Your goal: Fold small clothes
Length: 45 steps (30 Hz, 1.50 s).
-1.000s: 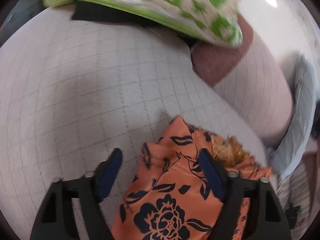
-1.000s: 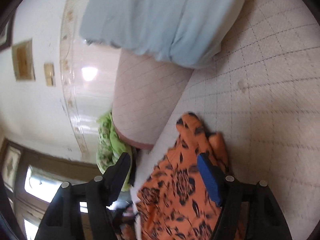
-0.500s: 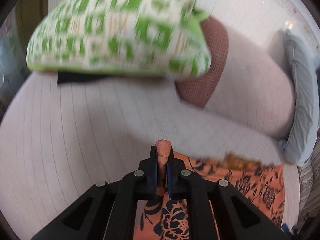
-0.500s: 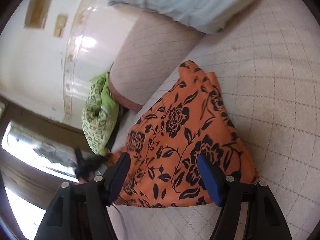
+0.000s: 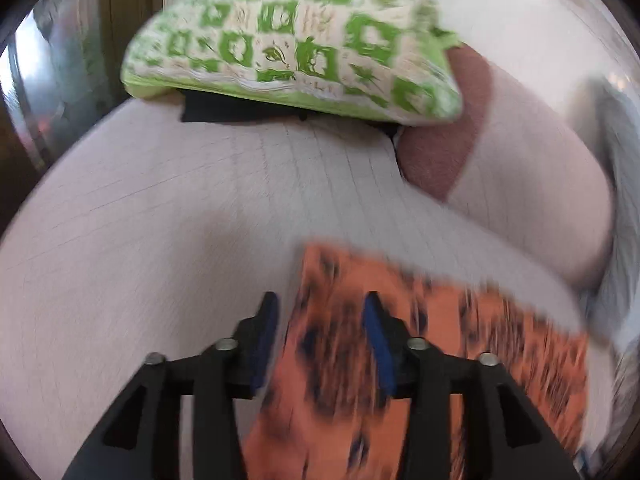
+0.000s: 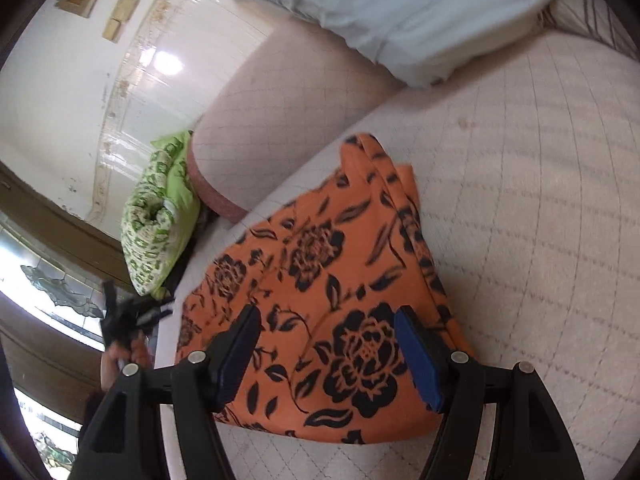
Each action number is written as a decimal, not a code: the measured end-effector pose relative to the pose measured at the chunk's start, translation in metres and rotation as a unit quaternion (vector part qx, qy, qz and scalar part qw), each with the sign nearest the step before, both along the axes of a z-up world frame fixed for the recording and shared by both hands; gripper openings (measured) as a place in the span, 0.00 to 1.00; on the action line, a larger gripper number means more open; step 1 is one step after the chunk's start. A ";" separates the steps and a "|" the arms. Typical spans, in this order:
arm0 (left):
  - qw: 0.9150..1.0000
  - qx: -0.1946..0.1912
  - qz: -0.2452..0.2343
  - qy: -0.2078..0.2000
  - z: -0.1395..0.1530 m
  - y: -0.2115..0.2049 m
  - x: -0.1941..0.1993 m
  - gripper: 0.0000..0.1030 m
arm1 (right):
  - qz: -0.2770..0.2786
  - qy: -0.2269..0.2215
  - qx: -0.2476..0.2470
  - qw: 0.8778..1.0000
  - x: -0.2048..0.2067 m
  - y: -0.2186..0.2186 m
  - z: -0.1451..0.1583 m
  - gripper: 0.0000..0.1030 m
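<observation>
A: So, the orange floral garment (image 6: 320,312) lies folded on the checked mattress (image 6: 520,240), near its bolster edge?

B: Yes. The left gripper (image 5: 318,320) pinched 1 corner half a second ago; now its jaws are opening, cloth released. The right gripper (image 6: 326,354) hovers spread, grasping nothing. That fold looks finished.

The left black plastic claw (image 5: 318,338) is showing two angular, hollow-framed arms, each carrying a flat blue pad (image 5: 376,344) on its inner face and two round silver screw heads on top. The right black plastic claw (image 6: 328,354) is showing the same build: blue pads (image 6: 418,360), silver screws, triangular cut-outs behind them.
</observation>
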<state>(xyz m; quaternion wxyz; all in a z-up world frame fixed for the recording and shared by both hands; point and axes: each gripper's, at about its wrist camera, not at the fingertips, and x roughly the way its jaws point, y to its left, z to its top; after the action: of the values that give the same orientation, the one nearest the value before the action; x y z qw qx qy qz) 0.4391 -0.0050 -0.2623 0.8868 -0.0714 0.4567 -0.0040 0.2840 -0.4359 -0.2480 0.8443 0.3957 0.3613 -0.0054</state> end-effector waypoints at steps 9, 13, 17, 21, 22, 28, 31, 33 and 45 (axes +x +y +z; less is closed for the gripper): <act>0.997 0.069 -0.012 0.032 -0.048 -0.021 -0.088 0.61 | 0.078 0.091 -0.044 0.992 0.027 0.035 -0.021 0.46; 0.997 0.063 -0.008 0.037 -0.057 -0.010 -0.080 0.65 | 0.058 0.143 -0.055 0.987 0.031 0.023 -0.038 0.05; 0.999 0.028 0.009 0.021 -0.040 0.002 -0.074 0.65 | 0.047 0.134 -0.050 0.989 0.033 0.022 -0.031 0.08; 1.000 -0.011 0.017 0.019 -0.030 0.014 -0.072 0.65 | 0.099 0.069 -0.085 0.989 0.042 0.057 -0.001 0.12; 1.000 -0.003 0.018 0.024 -0.032 0.012 -0.073 0.65 | 0.124 0.052 -0.087 0.987 0.048 0.072 0.007 0.12; 0.998 0.030 0.012 0.045 -0.046 0.019 -0.074 0.66 | 0.213 0.045 -0.089 0.972 0.137 0.158 0.005 0.12; 0.998 0.027 0.010 0.054 -0.051 0.024 -0.066 0.71 | 0.229 0.086 -0.085 0.966 0.200 0.194 -0.021 0.12; 0.998 0.031 0.002 0.056 -0.052 0.025 -0.065 0.71 | 0.214 0.111 -0.099 0.966 0.237 0.204 -0.038 0.12; 0.997 0.019 0.055 0.045 -0.036 0.057 -0.063 0.71 | 0.137 0.055 -0.021 0.989 0.260 0.165 -0.001 0.12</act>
<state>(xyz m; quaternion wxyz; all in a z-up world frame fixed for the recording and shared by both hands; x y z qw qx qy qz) 0.3764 0.0518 -0.2979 0.8654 -0.0801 0.4914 0.0569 0.5436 -0.2711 -0.2487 0.8240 0.3237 0.4578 0.0815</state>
